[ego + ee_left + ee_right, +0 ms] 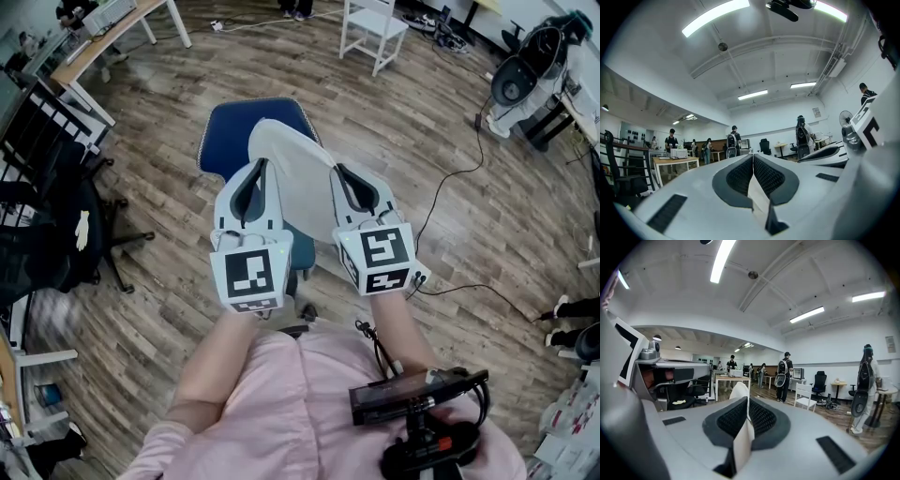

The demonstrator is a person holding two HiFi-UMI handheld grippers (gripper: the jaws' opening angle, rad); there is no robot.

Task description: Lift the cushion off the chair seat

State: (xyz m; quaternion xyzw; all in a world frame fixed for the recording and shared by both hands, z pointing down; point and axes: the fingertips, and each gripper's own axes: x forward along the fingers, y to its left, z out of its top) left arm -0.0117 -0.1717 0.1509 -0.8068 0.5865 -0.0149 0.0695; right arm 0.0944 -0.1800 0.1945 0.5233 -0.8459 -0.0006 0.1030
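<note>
A thin white cushion (291, 173) hangs lifted above the blue chair seat (230, 131), tilted up toward me. My left gripper (255, 183) is shut on its left edge, and my right gripper (349, 183) is shut on its right edge. In the left gripper view a pale strip of the cushion (757, 197) is pinched between the dark pads. In the right gripper view the cushion (740, 427) stands up between the pads, its top corner rising past them. Both gripper cameras point up at the room.
Wood floor surrounds the chair. A white chair (373, 28) stands at the back, a black office chair (66, 225) to the left, a desk (94, 47) at far left. A black cable (450, 197) runs across the floor on the right. Several people stand far off.
</note>
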